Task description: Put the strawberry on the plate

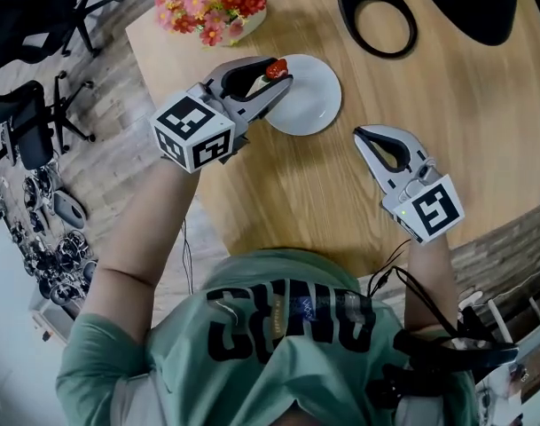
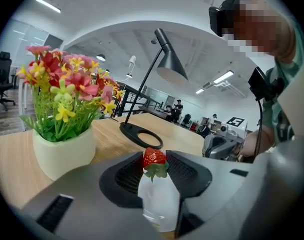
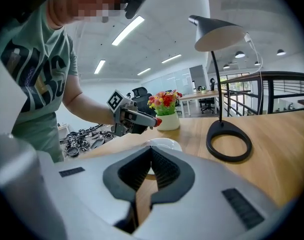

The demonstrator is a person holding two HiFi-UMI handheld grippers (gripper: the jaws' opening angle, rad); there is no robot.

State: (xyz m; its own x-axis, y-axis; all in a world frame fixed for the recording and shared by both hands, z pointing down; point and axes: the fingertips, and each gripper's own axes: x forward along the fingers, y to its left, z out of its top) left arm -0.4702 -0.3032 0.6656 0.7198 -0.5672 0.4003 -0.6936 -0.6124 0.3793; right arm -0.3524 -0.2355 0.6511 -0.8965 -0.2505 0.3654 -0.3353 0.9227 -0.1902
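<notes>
A red strawberry (image 1: 277, 68) with a green leaf cap sits between the tips of my left gripper (image 1: 281, 76), which is shut on it. It hangs just above the left rim of a white plate (image 1: 309, 100) on the wooden table. In the left gripper view the strawberry (image 2: 153, 159) is pinched between the dark pads, with the plate (image 2: 159, 206) showing below. My right gripper (image 1: 363, 135) rests to the right of the plate, shut with nothing in it. The right gripper view shows the plate (image 3: 166, 144) straight ahead and the strawberry (image 3: 158, 120) above it.
A white pot of flowers (image 1: 212, 7) stands at the table's far left corner. A black ring-shaped lamp base (image 1: 376, 16) lies beyond the plate. The table's left edge (image 1: 163, 87) runs close to my left hand. Office chairs (image 1: 30, 122) and floor clutter lie to the left.
</notes>
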